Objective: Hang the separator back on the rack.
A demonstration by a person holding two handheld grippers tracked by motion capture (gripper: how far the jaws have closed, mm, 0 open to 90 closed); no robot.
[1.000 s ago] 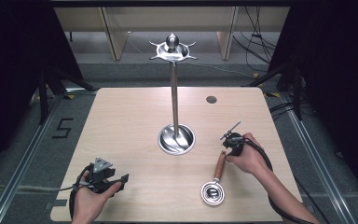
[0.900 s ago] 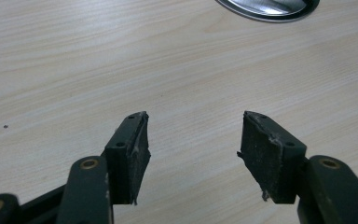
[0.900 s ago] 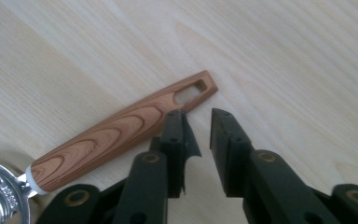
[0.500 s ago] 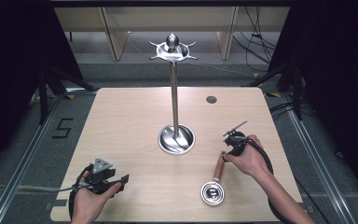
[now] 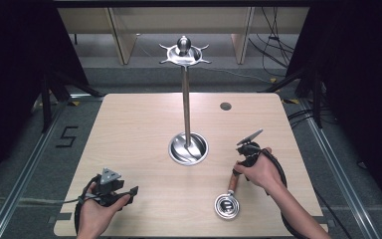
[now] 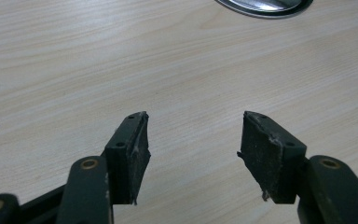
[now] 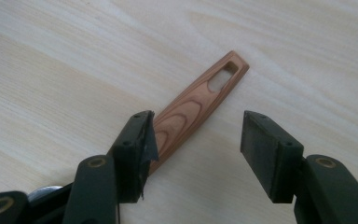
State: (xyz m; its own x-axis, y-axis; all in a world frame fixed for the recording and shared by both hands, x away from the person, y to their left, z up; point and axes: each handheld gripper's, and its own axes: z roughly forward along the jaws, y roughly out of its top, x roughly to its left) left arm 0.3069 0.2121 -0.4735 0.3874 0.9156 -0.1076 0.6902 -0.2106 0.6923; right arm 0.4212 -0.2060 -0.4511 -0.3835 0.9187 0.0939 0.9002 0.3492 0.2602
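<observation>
The right claw [image 7: 193,135] stands spread wide, its jaws having just been opening. The wooden handle [image 7: 193,105] of a small strainer lies between them on the desk [image 7: 51,60]; the left pad sits right at the handle's edge, the right pad well clear of it, so nothing is pinched. In the high view the right claw [image 5: 243,154] sits at the lower right of the frame, just over the top end of the handle, and the strainer [image 5: 227,205] lies flat on the desk below it, round metal head toward the bottom edge.

The left claw [image 6: 193,154] is also spread, with bare desk between its worn black pads. From above, the left claw [image 5: 129,191] rests at the lower left of the frame, well apart from the strainer.

The only writing I can read is a "5" [image 5: 67,137] marked on the floor, left of the desk.

The handle is reddish wood with a strong curved grain, tapering, with a slot cut through its far end. The desk is pale wood-grain laminate. At the frame's centre a shiny metal stand [image 5: 187,147] rises from a round dished base to a hooked crown with a ball on top.
</observation>
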